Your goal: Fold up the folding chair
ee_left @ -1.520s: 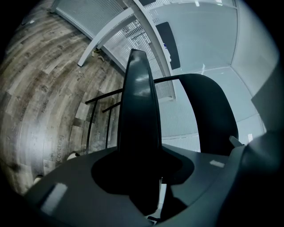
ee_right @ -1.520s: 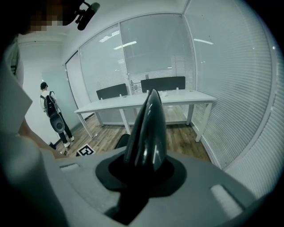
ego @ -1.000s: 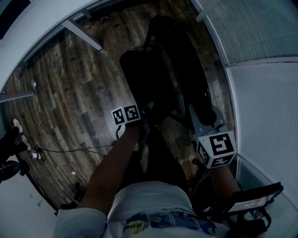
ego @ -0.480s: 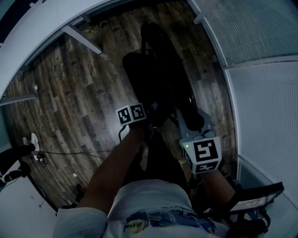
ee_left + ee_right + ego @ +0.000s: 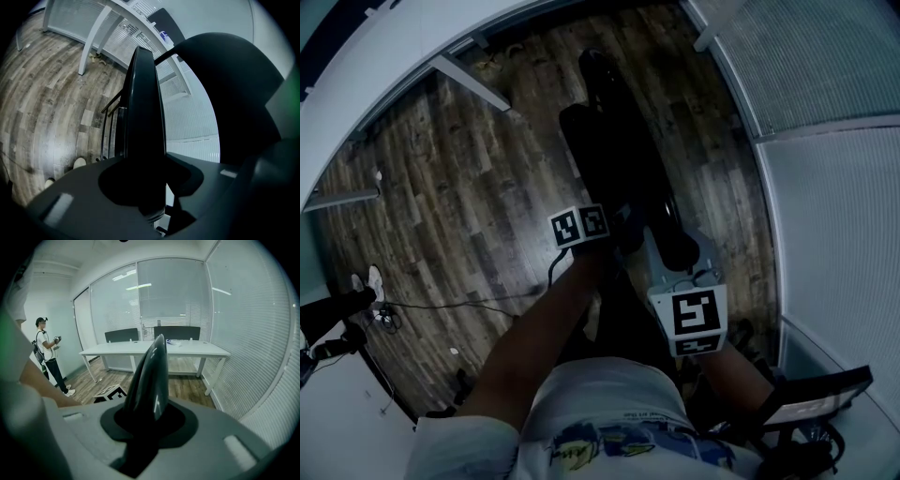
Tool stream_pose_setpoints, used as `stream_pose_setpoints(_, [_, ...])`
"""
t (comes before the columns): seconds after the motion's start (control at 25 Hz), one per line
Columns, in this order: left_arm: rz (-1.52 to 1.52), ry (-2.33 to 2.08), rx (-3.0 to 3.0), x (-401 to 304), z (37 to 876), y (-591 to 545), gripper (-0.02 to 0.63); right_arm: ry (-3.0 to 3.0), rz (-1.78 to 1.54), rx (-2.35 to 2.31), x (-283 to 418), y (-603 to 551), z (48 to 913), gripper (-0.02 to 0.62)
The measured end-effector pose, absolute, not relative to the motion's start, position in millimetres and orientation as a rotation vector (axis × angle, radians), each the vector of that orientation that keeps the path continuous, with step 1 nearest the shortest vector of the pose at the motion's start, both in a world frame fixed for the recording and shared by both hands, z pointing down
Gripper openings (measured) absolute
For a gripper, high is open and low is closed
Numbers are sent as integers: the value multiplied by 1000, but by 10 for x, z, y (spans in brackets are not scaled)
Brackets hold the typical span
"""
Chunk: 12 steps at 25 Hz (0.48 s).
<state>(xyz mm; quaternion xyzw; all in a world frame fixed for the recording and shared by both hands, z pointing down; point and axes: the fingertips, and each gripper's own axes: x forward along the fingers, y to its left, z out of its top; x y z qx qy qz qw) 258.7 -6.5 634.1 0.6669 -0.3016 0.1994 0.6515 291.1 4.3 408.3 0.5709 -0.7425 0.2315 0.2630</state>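
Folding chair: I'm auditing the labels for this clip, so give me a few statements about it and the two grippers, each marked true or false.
1. The folding chair stands on a wooden floor. True.
2. The left gripper is shut on a black edge of the chair. True.
3. The right gripper is empty. False: it is shut on another black edge of the chair.
4. A red table stands beyond the chair. False: the table is white.
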Motion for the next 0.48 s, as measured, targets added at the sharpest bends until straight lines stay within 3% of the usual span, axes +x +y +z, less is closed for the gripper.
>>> stream_pose_setpoints(0.48, [512,-701,1500,2818,6328,-53,133,-2021,632,1539,2886,65,4079,91])
